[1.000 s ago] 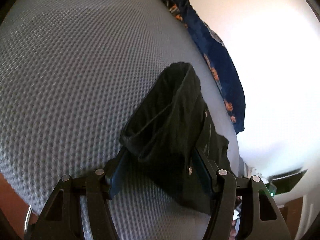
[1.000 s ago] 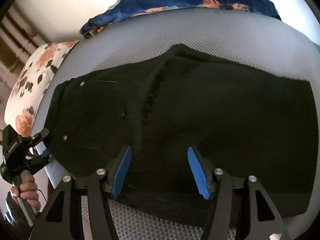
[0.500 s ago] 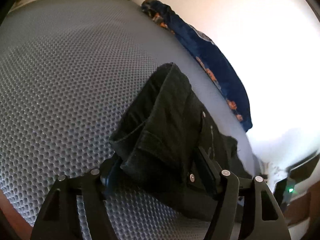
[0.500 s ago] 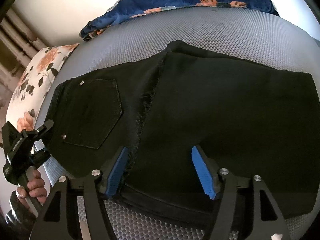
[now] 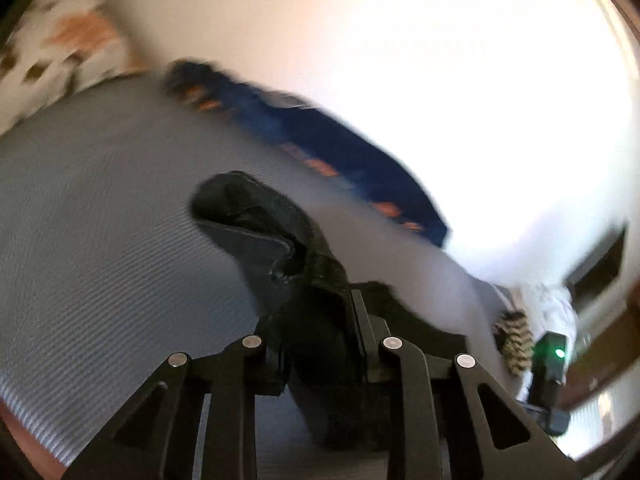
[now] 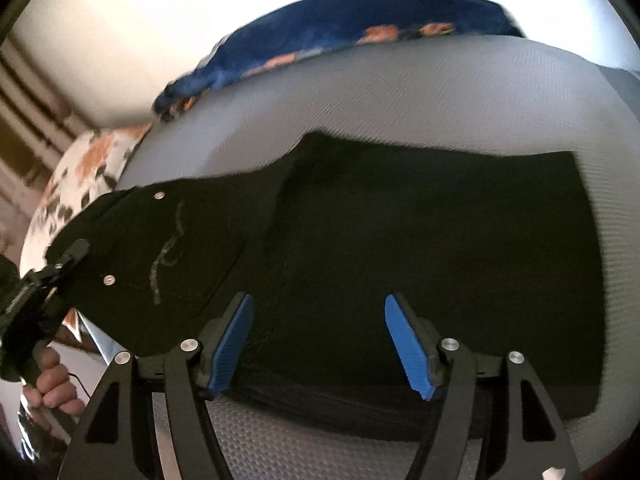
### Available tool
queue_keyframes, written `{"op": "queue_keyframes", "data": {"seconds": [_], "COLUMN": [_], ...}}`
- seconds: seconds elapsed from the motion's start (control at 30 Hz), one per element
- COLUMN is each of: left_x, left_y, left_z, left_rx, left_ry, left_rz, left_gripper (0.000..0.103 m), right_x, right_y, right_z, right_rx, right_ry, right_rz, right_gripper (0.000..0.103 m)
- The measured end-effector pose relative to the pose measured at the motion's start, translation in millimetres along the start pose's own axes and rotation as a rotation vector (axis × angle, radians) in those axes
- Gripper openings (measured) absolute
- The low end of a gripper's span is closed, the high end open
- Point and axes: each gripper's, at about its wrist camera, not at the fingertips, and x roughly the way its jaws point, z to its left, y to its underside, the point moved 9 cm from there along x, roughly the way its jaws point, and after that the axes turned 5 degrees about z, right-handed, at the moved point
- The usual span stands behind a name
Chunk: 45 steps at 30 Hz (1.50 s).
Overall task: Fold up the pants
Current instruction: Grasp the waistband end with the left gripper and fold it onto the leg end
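Item: black pants (image 6: 400, 248), part-folded, on grey mattress (image 6: 440, 92).

Detail: left gripper (image 5: 320, 344) has its jaws closing narrow on the bunched waistband end, which is raised off the surface, probably to carry that end across for the next fold. Right gripper (image 6: 320, 344) hovers with jaws wide over the folded near edge, pads clear of the cloth, nothing held; likely placed to steady or take that edge. Blue floral blanket (image 6: 360, 36) and floral pillow (image 6: 92, 160) lie behind.
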Motion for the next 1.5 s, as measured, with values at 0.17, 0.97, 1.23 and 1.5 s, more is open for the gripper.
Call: {"op": "queue_keyframes", "data": {"seconds": [0.17,0.97,1.23,1.5], "left_x": [21.5,163.8,99.7,67.0], "left_y": [-3.0,163.4,144.3,91.3], "left_z": [-71.5,-192.0,-184.5,-105.2], "left_rx": [0.164,0.591,0.558,0.402], "left_ry": [0.088,-0.011,0.1,-0.097], "left_rz": [0.042,0.417,0.372,0.236], "left_gripper": [0.025,0.032,0.069,0.071], "right_x": [-36.3,-68.8,-53.9,-25.0], "right_y": [-7.0,9.0,-6.4,-20.0], "right_z": [-46.1,-152.4,-135.6,-101.8], "right_rx": [0.115,0.32,0.258,0.196], "right_ry": [-0.005,-0.001,-0.131,-0.28], "right_rz": [-0.073,-0.102,-0.052,0.027], "right_gripper": [0.066,0.066,0.066,0.055]}}
